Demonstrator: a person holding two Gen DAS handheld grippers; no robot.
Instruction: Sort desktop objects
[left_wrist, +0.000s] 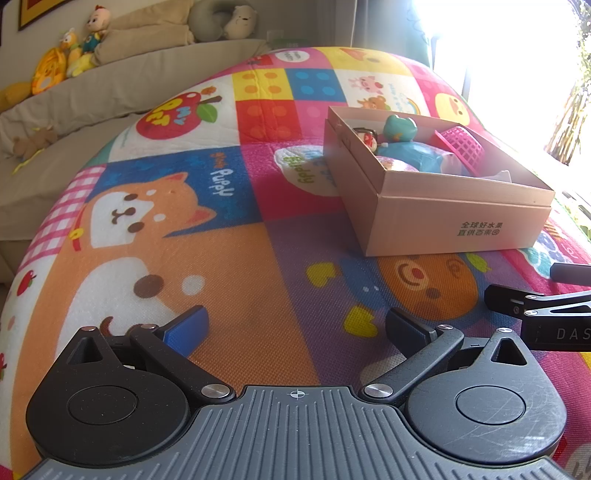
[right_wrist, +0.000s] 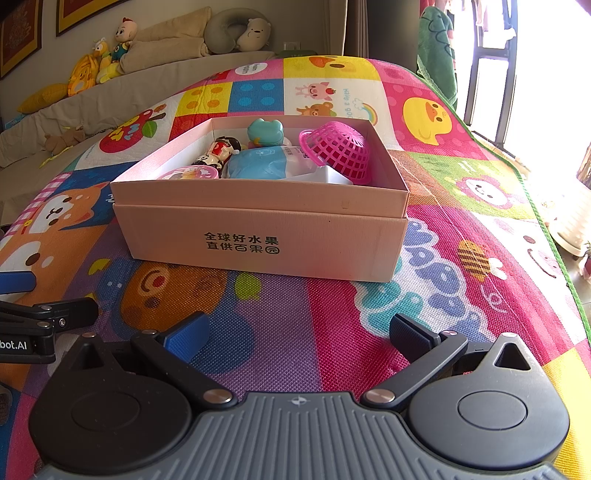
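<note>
Inside one pink box (right_wrist: 258, 229): one basket (right_wrist: 338, 149), two figurines (right_wrist: 218, 149).

The pink box's (right_wrist: 258, 236) near wall hides the lower parts of the toys inside, and window glare (left_wrist: 498, 55) at the upper right of the left wrist view washes out everything there.

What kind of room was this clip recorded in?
Probably a home living room or play area: a colourful cartoon play mat covers the floor, stuffed plush toys sit along a beige sofa, and a pink cardboard box holds small toys.
</note>
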